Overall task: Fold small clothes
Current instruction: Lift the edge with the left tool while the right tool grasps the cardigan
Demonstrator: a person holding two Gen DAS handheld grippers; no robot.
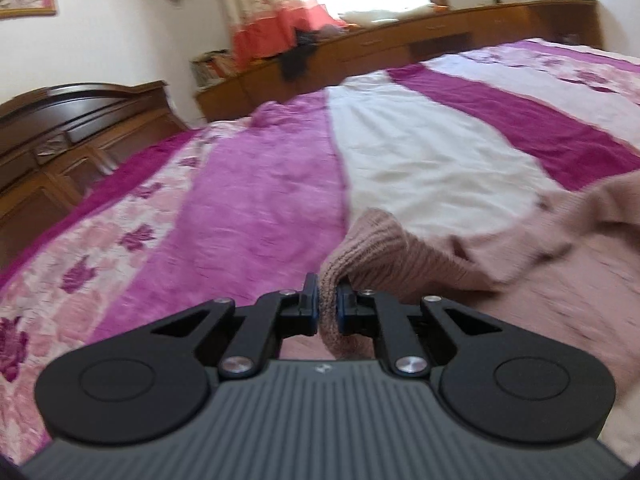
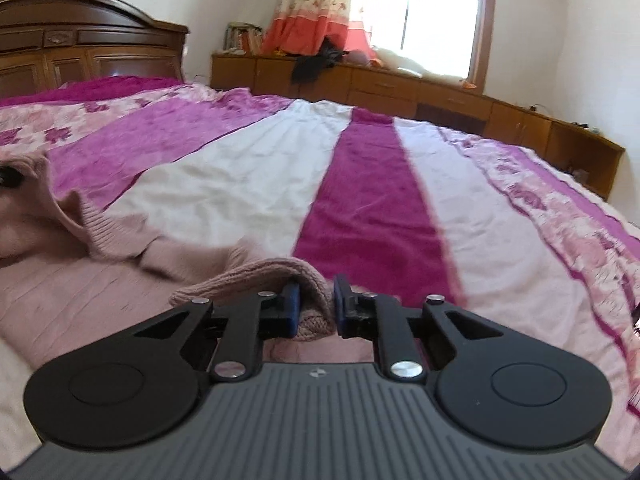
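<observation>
The left claw [image 1: 328, 304] pinches a ribbed edge of the pink knit sweater [image 1: 500, 240], which lies rumpled on the striped bedspread [image 1: 248, 200]. The right claw [image 2: 316, 306] pinches another ribbed edge. No finished fold shows, so most folding seems left to do.

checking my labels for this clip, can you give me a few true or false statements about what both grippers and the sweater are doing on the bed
1. The left gripper is shut on the pink knit sweater. True.
2. The right gripper is open and holds nothing. False: a ribbed edge of the sweater sits between its fingers.
3. The sweater lies on a striped magenta and white bedspread. True.
4. The sweater is already folded into a neat square. False: it lies loose and rumpled, with both grippers at its ribbed edges.
5. A dark wooden headboard stands at the far end of the bed. True.
</observation>
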